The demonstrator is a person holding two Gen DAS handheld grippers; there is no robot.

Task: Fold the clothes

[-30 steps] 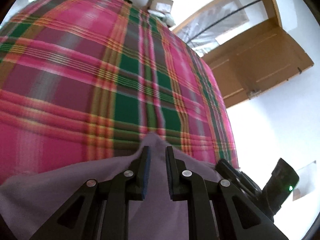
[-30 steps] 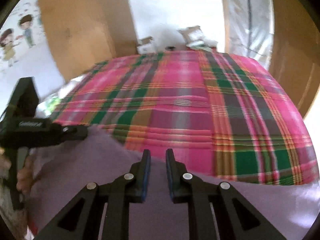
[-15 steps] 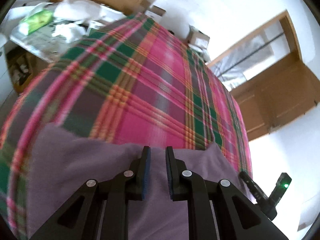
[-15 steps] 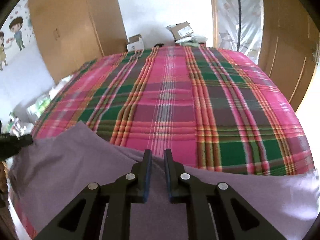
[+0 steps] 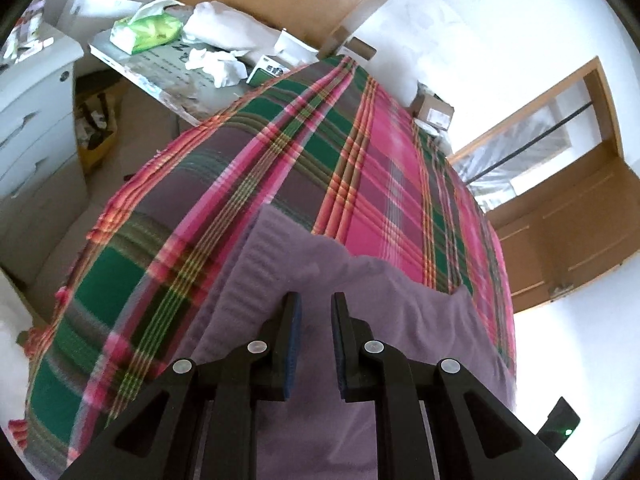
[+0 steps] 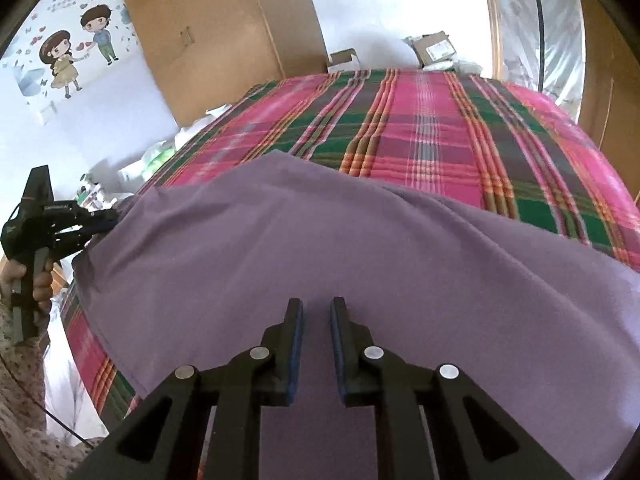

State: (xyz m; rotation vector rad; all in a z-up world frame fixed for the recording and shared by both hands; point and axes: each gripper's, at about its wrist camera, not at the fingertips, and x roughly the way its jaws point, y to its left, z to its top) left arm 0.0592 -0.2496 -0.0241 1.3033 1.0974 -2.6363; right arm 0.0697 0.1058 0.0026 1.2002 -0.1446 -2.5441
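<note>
Since the earlier frames the purple cloth (image 6: 360,248) has spread farther up the plaid bedspread (image 6: 420,136), and the left view has swung toward the cluttered shelf (image 5: 168,68) beside the bed.

Left wrist view: the left gripper (image 5: 314,336) sits at 6 o'clock with its blue-padded jaws a narrow gap apart. Purple cloth fills that gap and lies under both jaws, but whether the pads pinch it cannot be told. The cloth (image 5: 360,300) covers the near end of the bedspread (image 5: 280,168), with a ribbed edge running toward 11 o'clock. On the shelf at 11 o'clock lie a green tissue pack (image 5: 144,32) and crumpled white paper (image 5: 216,66); printing on the shelf's surface is too blurred to read. A cardboard box (image 5: 434,110) with a white label, also unreadable, stands at 1 o'clock. A wooden door (image 5: 568,236) is at 3 o'clock.

Right wrist view: the right gripper (image 6: 316,340) at 6 o'clock shows the same narrow gap, with cloth beneath and between the jaws; a grip is likewise uncertain. At 9 o'clock a hand (image 6: 38,284) holds the left gripper, whose tips meet the cloth's left corner. A cartoon sticker (image 6: 76,52) of two children is on the wall at 10 o'clock. A wardrobe (image 6: 216,28) stands at 11 o'clock.
</note>
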